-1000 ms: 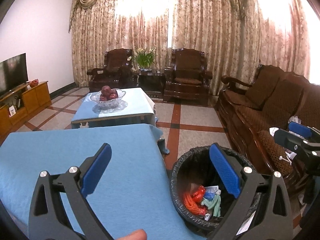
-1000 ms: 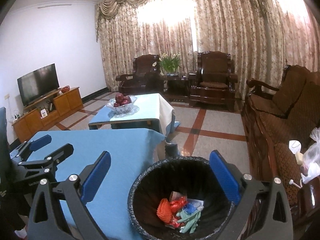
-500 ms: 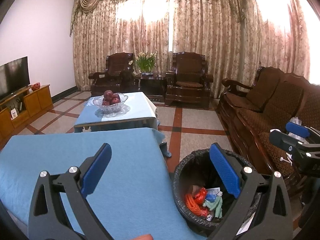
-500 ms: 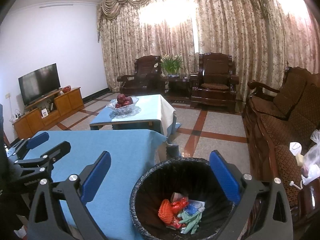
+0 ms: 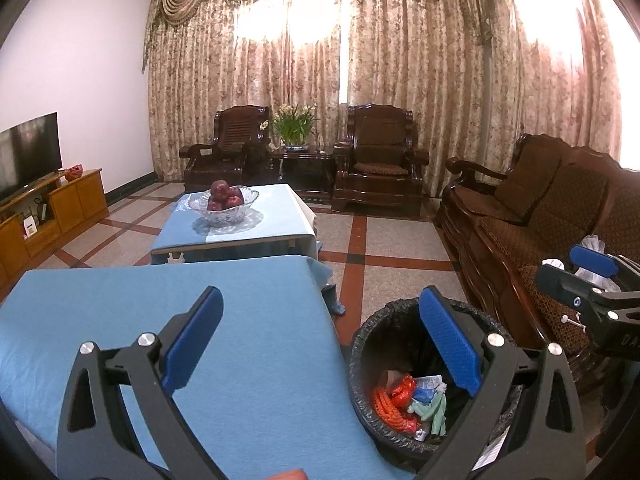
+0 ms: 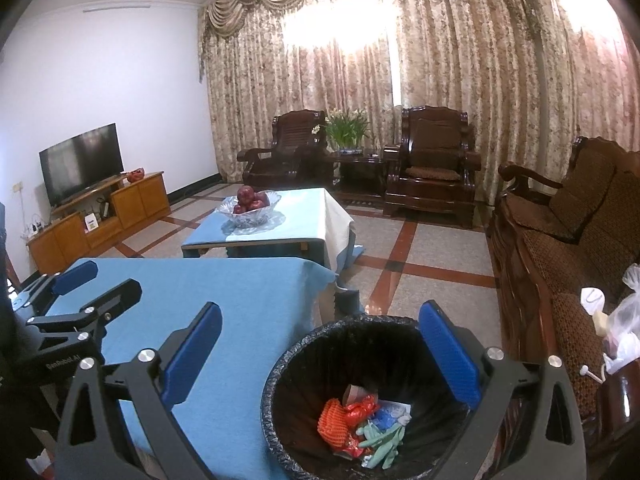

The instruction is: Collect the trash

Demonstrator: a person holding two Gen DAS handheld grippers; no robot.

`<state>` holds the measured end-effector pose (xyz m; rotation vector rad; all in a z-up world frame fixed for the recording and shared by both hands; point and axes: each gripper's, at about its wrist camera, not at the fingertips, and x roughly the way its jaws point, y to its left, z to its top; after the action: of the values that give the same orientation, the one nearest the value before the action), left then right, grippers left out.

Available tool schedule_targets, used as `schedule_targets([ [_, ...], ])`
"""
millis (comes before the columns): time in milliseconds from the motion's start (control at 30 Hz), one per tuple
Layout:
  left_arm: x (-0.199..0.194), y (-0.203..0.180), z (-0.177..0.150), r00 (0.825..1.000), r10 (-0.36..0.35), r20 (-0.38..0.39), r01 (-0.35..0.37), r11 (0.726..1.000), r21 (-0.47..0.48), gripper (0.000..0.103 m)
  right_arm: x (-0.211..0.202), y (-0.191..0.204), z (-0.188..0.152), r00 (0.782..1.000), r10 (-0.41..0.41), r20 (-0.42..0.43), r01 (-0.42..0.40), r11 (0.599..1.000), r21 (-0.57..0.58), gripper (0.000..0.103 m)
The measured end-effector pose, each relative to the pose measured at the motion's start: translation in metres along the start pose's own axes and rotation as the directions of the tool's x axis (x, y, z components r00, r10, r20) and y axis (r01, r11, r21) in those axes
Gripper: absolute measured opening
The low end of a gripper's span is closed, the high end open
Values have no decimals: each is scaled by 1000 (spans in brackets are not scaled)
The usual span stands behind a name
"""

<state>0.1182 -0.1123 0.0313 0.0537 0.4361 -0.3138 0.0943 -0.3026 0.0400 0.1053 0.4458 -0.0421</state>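
Left gripper (image 5: 320, 340): jaws spread wide, nothing between them; held above the near desk (image 5: 160, 320), which carries a blue cloth. Its right blue pad overlaps the bin rim in the left wrist view.

Right gripper (image 6: 320, 344): jaws likewise wide apart and empty, held over the bin, with the desk edge to its left.

Trash bin (image 6: 320, 344): round, lined with a black bag, standing on the tiled floor just beside the right edge of the desk, between the desk and the sofa (image 6: 568, 240).

Trash (image 6: 364, 420): lying at the bottom of the bin. An orange mesh piece, a crumpled red wrapper, a blue scrap, pale green pieces and a bit of white paper, all heaped together.

Second desk (image 5: 256, 224): farther back, also with a blue cloth, carrying a glass bowl (image 5: 224, 204) of red fruit.

Two dark wooden armchairs (image 5: 380, 160): against the patterned curtains, with a potted plant (image 5: 294, 126) between them on a small table.

Television (image 6: 80, 164): on a low wooden cabinet at the left wall.

Sofa seat: white plastic bags (image 6: 620, 328) at its near end.
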Motion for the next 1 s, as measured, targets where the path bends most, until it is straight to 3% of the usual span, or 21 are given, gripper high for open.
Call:
schedule_targets([
  [1000, 0, 6, -1, 1000, 1, 2, -1, 1000, -3, 96, 1, 8, 0, 1000, 1, -3, -1, 1000, -5, 97],
])
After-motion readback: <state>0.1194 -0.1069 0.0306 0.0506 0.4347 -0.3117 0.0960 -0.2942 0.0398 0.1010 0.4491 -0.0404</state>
